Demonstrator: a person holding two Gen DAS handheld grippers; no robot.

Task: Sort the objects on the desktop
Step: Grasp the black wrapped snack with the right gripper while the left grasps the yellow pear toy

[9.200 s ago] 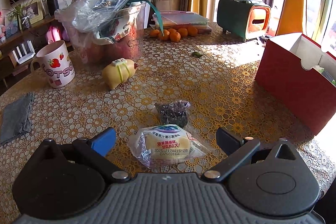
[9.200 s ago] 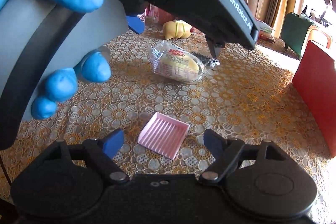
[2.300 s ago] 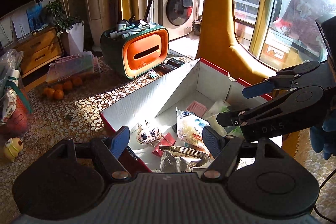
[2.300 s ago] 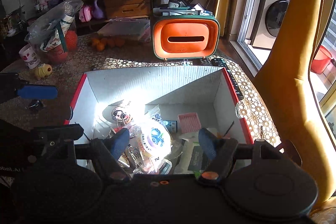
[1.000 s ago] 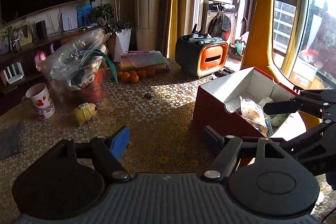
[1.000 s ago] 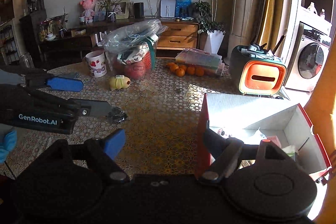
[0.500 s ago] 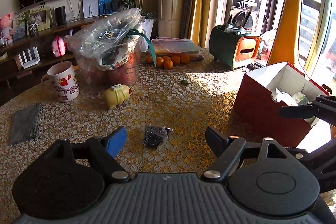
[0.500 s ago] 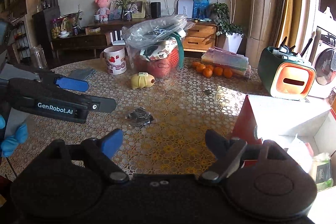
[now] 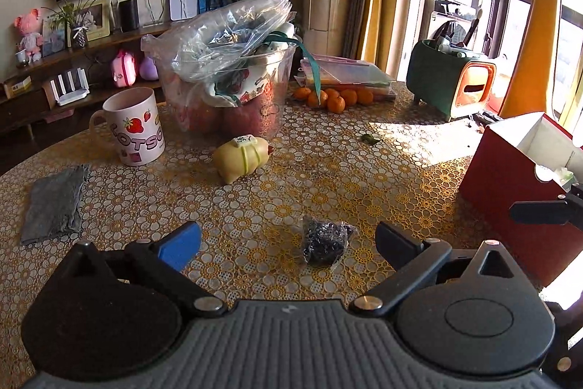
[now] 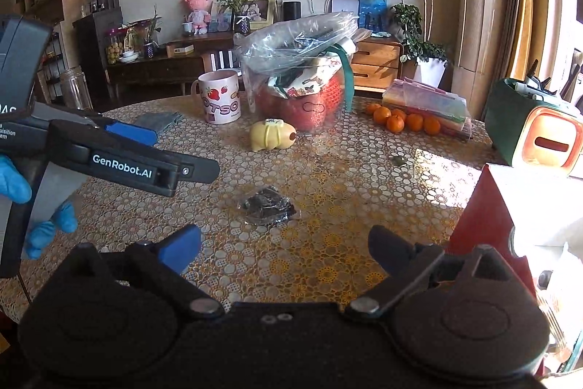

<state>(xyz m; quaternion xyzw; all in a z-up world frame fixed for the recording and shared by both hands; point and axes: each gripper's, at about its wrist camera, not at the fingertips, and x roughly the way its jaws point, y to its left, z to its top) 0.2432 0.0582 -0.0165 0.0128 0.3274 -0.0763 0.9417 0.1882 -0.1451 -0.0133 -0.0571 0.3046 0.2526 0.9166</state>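
The left hand-held gripper (image 9: 288, 241) is hovering over the tabletop (image 9: 364, 177) with its jaws spread wide, having just been opening, and the small dark packet (image 9: 324, 241) is lying on the lace cloth between its fingertips, untouched by either. The right hand-held gripper (image 10: 284, 248) is likewise gaping, its jaws having just been opening, with nothing between them; the packet is sitting just beyond it. To the right of the packet the red box (image 9: 510, 163) is standing open. Beyond the packet a yellow pig toy (image 9: 242, 159) is lying, and farther back a strawberry mug (image 9: 133, 126) and a plastic-covered tub (image 9: 233, 79) are standing.
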